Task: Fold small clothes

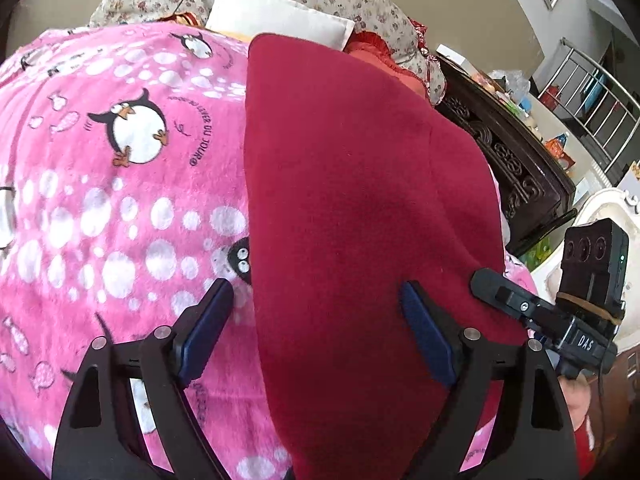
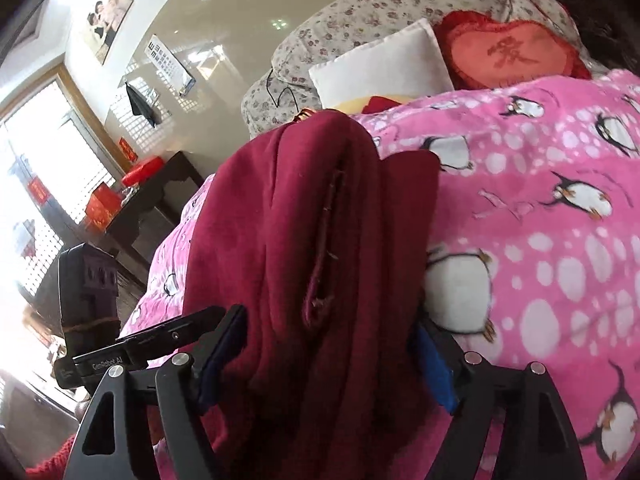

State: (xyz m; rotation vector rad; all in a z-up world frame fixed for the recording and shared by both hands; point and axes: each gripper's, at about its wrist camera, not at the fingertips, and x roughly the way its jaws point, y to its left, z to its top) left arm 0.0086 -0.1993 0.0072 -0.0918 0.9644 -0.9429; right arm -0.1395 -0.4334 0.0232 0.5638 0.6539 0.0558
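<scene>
1. The dark red garment [image 1: 360,208] lies on a bed, spread over a pink fleece blanket [image 1: 120,184] printed with penguins and white dots.
2. In the left wrist view the garment shows as one smooth, broad panel running away from the camera, with the blanket bare beside its left edge.
3. The left tongs [image 1: 316,312] stand wide apart, angled down at the bed. One blue-padded finger [image 1: 208,324] is over the pink blanket just beside the garment's edge, and the other sits over the red cloth. The pads press nothing between them.
4. The right tongs [image 1: 486,280] enter the left wrist view from the right, their black finger lying at the garment's right border, with a small camera block [image 1: 594,256] mounted behind.
5. In the right wrist view the garment [image 2: 320,248] is bunched into long folds, with a raw seam or slit running down its middle.
6. The right tongs [image 2: 332,344] straddle this bunch with jaws spread wide. The folds fill the gap between the two fingers, and the cloth lies against the blue pads on both sides, yet it looks loose, not pinched.
7. At the head of the bed sit a white pillow [image 2: 380,60], a red heart-shaped cushion [image 2: 508,52] and a floral quilt [image 2: 360,12].
8. A dark carved wooden cabinet [image 1: 508,152] stands beside the bed.
</scene>
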